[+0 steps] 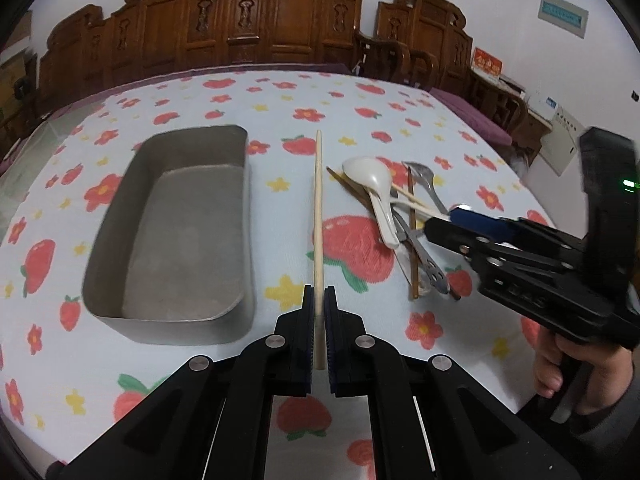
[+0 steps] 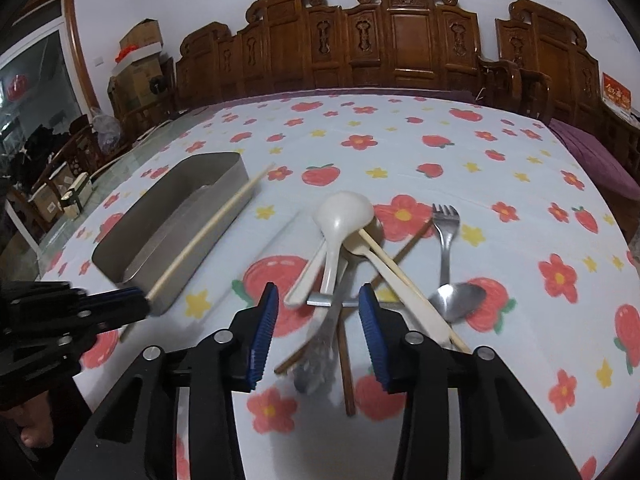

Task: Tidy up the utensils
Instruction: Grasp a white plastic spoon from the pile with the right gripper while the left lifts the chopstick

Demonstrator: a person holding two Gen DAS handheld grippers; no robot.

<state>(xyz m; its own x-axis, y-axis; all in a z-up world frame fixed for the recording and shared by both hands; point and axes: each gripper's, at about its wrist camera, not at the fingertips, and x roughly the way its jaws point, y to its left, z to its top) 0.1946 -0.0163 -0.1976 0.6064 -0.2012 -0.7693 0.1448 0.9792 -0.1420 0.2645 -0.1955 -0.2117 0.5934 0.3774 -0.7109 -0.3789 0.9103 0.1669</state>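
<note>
Flowered tablecloth (image 1: 224,96) before carved wooden chairs (image 2: 400,40), left gripper (image 1: 319,300) clamped on pale chopstick (image 1: 319,216) beside metal tray (image 1: 168,240), right gripper (image 2: 316,320) parted, empty, over utensil pile (image 2: 352,256) mid-table.

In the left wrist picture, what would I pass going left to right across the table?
Metal tray → pale chopstick clamped in the left hand-held gripper → white ceramic spoon on the utensil pile → right hand-held gripper.
</note>
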